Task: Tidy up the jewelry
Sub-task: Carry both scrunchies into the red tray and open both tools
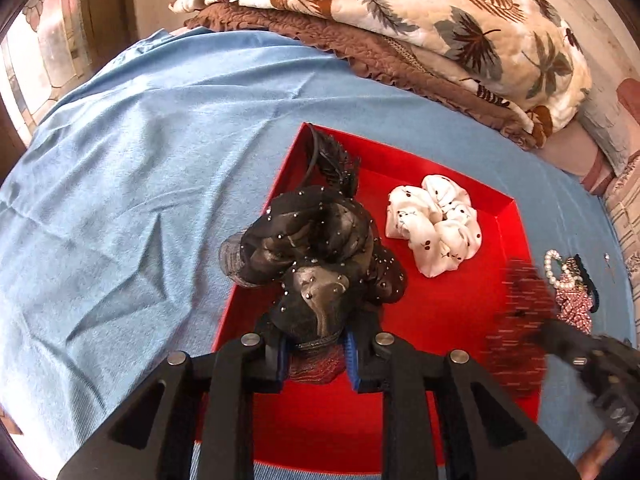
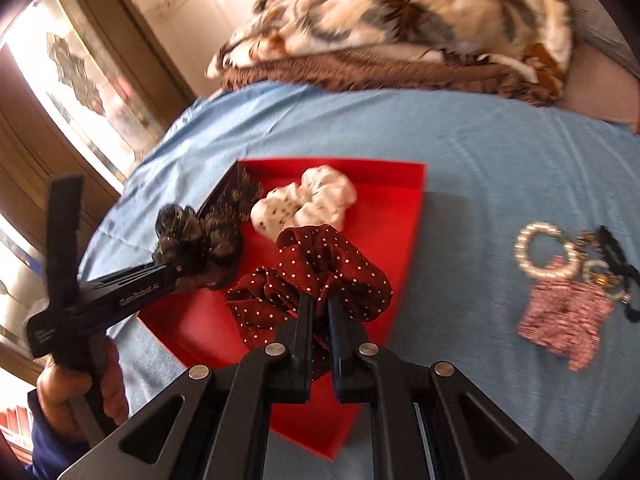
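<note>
A red tray (image 1: 440, 320) (image 2: 400, 200) lies on a blue cloth. In it are a white patterned scrunchie (image 1: 436, 224) (image 2: 308, 200) and a black feathered hair piece (image 1: 334, 160) at its far left corner. My left gripper (image 1: 316, 356) (image 2: 176, 270) is shut on a black sheer scrunchie (image 1: 320, 248) (image 2: 192, 240) held over the tray's left side. My right gripper (image 2: 320, 308) is shut on a maroon polka-dot scrunchie (image 2: 320, 264) (image 1: 516, 328) above the tray's near right part. The right gripper shows blurred in the left wrist view (image 1: 560, 340).
A pearl bracelet (image 2: 544, 252) (image 1: 554, 264), a pink checked scrunchie (image 2: 564, 320) (image 1: 576, 308) and a dark hair clip (image 2: 616, 268) lie on the blue cloth (image 1: 160, 200) right of the tray. Folded blankets (image 1: 400, 40) lie at the back. A window (image 2: 72, 80) is on the left.
</note>
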Action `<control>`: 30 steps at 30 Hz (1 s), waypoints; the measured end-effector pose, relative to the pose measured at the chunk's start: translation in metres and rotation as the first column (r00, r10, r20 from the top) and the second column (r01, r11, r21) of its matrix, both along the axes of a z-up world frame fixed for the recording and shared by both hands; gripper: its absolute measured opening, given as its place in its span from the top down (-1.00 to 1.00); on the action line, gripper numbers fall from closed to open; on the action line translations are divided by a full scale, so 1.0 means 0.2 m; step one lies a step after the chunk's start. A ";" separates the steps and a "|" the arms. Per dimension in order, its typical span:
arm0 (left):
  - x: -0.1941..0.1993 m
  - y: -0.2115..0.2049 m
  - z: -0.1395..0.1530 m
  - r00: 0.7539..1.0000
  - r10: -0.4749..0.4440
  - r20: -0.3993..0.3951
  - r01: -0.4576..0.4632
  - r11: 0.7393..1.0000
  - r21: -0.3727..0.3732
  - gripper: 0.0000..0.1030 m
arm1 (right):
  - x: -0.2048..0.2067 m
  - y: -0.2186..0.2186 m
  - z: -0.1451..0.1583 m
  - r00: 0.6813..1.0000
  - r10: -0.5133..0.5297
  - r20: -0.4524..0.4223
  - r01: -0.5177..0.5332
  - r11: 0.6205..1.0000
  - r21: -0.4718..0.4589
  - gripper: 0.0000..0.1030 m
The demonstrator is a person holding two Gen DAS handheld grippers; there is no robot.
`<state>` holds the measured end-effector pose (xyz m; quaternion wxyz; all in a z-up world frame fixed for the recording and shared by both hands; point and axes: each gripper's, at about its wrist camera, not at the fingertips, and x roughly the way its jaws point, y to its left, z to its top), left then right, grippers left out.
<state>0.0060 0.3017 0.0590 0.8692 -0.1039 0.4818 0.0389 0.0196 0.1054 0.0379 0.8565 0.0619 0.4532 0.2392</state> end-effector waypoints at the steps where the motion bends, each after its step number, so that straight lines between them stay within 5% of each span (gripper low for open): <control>1: 0.00 0.00 0.00 1.000 -0.006 0.004 0.006 1.000 -0.005 0.58 | 0.02 0.04 -0.01 1.000 0.004 -0.005 -0.004 1.000 -0.010 0.84; 14: -0.14 0.05 0.12 0.994 -0.043 0.099 0.054 0.993 -0.108 0.23 | 0.12 0.29 -0.11 1.000 0.007 -0.021 -0.009 0.995 -0.100 0.78; 19: -0.15 0.08 0.14 0.993 -0.002 0.121 0.018 0.992 -0.124 0.21 | 0.10 0.29 -0.07 1.000 0.005 0.000 -0.005 0.994 -0.109 0.50; 30: -0.19 0.03 0.16 0.986 0.031 0.164 -0.036 0.999 0.031 0.15 | -0.04 0.03 0.13 0.996 -0.037 0.082 0.045 0.994 -0.099 0.18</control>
